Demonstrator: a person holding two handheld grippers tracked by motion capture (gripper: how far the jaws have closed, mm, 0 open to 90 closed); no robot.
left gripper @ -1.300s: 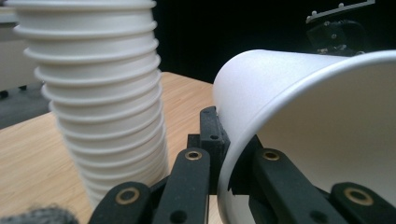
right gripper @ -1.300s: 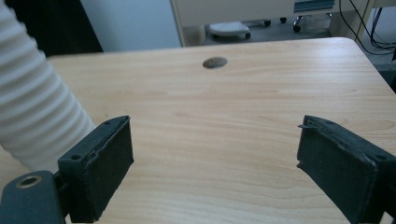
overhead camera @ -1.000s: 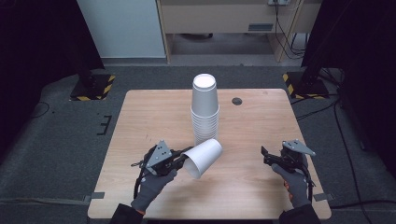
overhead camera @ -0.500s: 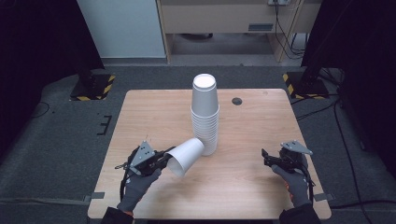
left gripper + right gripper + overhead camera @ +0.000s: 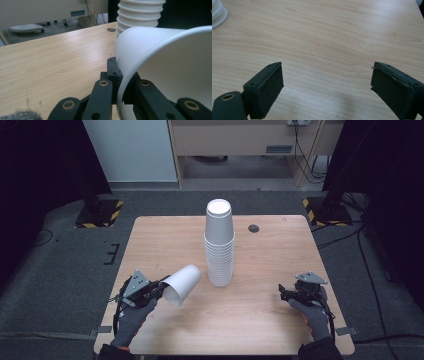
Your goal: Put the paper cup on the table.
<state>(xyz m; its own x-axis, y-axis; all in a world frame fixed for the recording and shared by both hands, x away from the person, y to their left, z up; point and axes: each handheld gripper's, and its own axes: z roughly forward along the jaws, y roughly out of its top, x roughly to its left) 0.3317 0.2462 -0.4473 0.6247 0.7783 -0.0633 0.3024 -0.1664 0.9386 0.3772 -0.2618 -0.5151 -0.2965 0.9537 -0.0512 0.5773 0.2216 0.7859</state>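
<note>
A: Status on the left gripper (image 5: 159, 287)?

B: It's clamping the rim of a single white paper cup (image 5: 181, 284), one finger inside the mouth and one outside the wall. The cup is lying tilted on its side, mouth toward the gripper, closed base pointing at the tall stack of white paper cups (image 5: 219, 243). It's sitting left of the stack base, near it but not touching.

A: Lifted or resting on the light wooden counter (image 5: 260, 310)?

B: Looks lifted in the left gripper view, but I can't tell for sure. Same view is showing the ribbed rims of the stack (image 5: 140, 15) just behind the held cup (image 5: 162, 67).

A: Right gripper (image 5: 283, 291)?

B: Idling. It's hovering low, well to the right of the stack, fingers (image 5: 265, 87) spread apart with nothing but bare wood between them. The small dark round disc (image 5: 254, 228) is lying on the far side of the stack, untouched.

A: So which step is this?

B: My read: one cup is being handled apart from the stack, mid-carry. Whether it's heading onto the stack or to a spot of its own, I can't tell from the pose.

A: Next move needs what?

B: Either way, the wrist has to be rotating the cup off its side first. If stacking, mouth down, lined up over the top cup and lowered straight. The rim pinch is thin, so squeezing harder is risking a crease. Right gripper could be steadying the stack base, since the stack is tall and likely easy to tip.
</note>
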